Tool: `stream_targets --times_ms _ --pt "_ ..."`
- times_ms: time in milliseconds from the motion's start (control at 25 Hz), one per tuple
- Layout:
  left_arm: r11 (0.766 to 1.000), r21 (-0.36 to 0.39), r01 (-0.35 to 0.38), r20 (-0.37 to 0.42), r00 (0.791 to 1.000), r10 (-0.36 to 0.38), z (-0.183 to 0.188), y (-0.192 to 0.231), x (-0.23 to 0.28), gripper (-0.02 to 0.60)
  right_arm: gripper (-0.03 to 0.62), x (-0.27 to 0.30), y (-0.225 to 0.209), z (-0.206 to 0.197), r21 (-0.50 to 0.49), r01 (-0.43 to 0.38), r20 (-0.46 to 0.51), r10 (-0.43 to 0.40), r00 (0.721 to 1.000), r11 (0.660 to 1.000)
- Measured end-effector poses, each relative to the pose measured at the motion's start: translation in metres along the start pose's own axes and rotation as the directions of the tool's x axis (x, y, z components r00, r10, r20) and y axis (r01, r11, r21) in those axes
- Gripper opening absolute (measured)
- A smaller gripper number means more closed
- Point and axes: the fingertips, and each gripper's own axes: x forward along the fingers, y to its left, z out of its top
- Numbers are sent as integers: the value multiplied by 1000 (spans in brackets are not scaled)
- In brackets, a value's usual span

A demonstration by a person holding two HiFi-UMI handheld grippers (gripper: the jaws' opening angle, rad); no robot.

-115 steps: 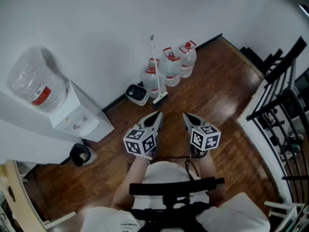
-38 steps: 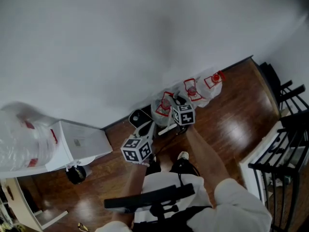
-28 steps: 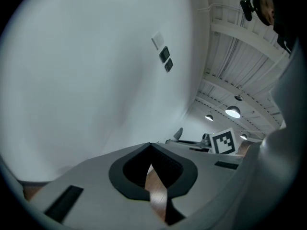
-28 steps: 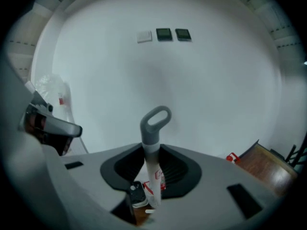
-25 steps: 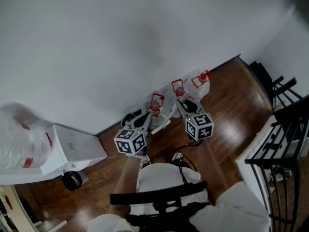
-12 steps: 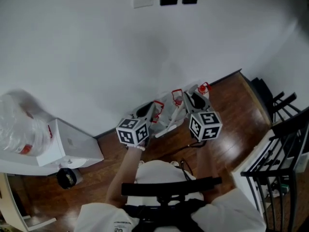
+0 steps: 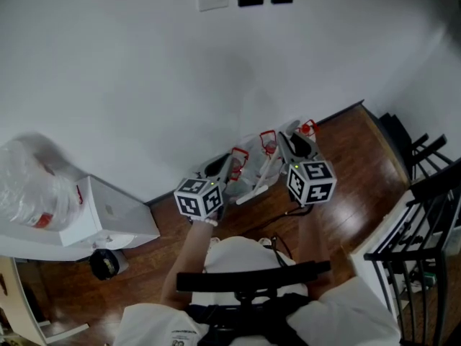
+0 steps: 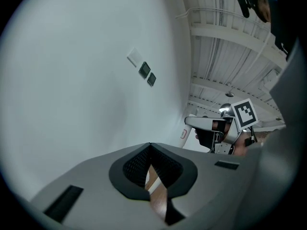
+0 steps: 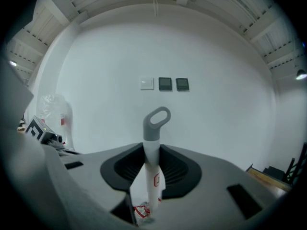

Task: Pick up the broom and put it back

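The right gripper (image 9: 152, 152) clamps the broom (image 9: 152, 128), a smooth, round white pole with a grey looped cap, upright just before the clear water bottles (image 7: 253, 163). The left gripper (image 8: 150, 146), beside them, has its ribbed black pads closed on nothing. The broom head is mostly hidden.

Soft, even indoor light fills the head view: the white wall (image 7: 144, 85) reads pale grey with no hard shadows, the wooden floor (image 7: 353, 157) carries a dull sheen, and the water bottle (image 7: 32, 193) at the left edge is smeared and bent by the lens. Both gripper views are round fisheye pictures with black corners, where the near grey bodies of the left tool (image 8: 150, 150) and right tool (image 9: 152, 162) look dim and blurred. In the right gripper view the broom handle (image 9: 154, 126) is fairly sharp against the evenly lit wall, and a lamp (image 9: 301, 74) at the right rim gives a small glare.
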Motion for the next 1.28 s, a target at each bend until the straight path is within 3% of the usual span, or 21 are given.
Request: stream_targets --times_ms 720,1280 --pt "1000 -9 -26 -3 1000 26 -3 9 -9 -14 129 1 10 -6 14 -36 -20 37 999 999" --pt "999 -28 -18 -44 999 17 -21 10 -6 -14 129 17 8 -40 35 -45 -100 48 994 998"
